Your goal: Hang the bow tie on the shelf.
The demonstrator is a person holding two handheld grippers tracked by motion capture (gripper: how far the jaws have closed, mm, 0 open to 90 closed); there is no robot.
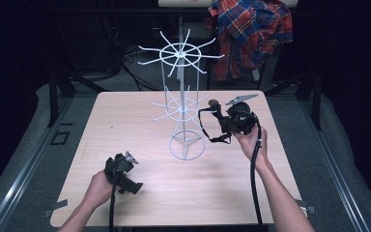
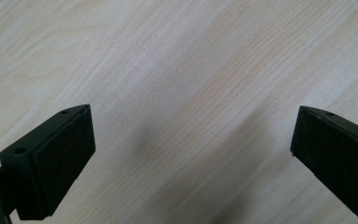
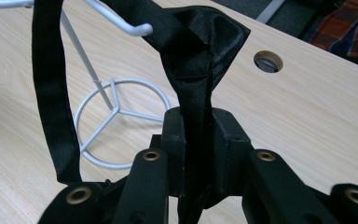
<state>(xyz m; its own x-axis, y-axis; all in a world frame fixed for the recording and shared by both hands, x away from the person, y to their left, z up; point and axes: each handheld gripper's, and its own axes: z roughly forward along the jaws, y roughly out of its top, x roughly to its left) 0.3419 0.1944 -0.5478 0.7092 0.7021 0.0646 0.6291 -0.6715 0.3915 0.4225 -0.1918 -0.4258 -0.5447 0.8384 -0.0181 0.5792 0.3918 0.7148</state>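
From above, the right tool (image 1: 221, 121) is held up beside the lower ring of prongs on the white wire rack (image 1: 182, 104), and a black strap (image 1: 207, 126) droops from it in a loop toward the worktop (image 1: 140, 121). The right gripper view gives the grip itself: the jaws are pressed together on a fold of the strap (image 3: 198, 84), which rises from between them and drapes over a white prong (image 3: 121, 23) of the rack, while another length hangs down at the left past the rack's round foot. That view also takes in a round hole (image 3: 267, 61) in the worktop. The left gripper view looks straight down on bare wood, with the left tool (image 2: 191, 154) spread wide and nothing between its jaws. In the high view the left hand (image 1: 99, 186) rests low near the front edge with its tool tipped down at the worktop, well apart from the rack; the right forearm reaches forward, its hand (image 1: 251, 142) raised beneath its tool. A plaid shirt (image 1: 251, 34) hangs behind.
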